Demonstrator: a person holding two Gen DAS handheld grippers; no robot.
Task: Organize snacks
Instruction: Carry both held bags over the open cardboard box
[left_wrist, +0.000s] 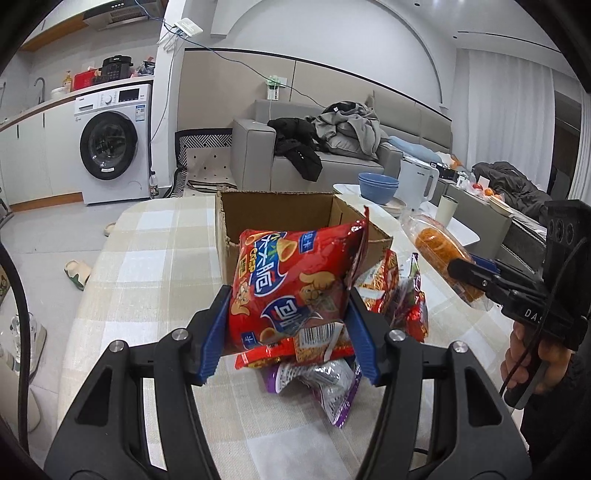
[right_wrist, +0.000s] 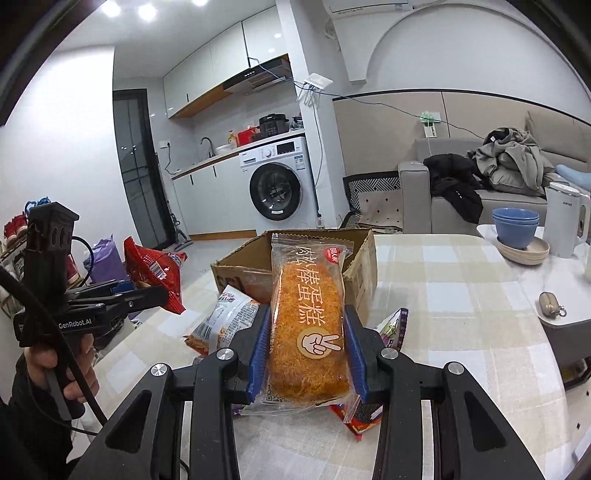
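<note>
My left gripper is shut on a red crisp bag and holds it above the table, just in front of an open cardboard box. My right gripper is shut on a clear-wrapped orange floss cake, held up in front of the same box. The cake and right gripper show at the right of the left wrist view. The red bag and left gripper show at the left of the right wrist view. Several snack packets lie on the checked tablecloth.
A purple and silver packet lies under the left gripper. Blue bowls on plates, a white kettle and a small pouch stand at the table's right. A sofa with clothes and a washing machine are behind.
</note>
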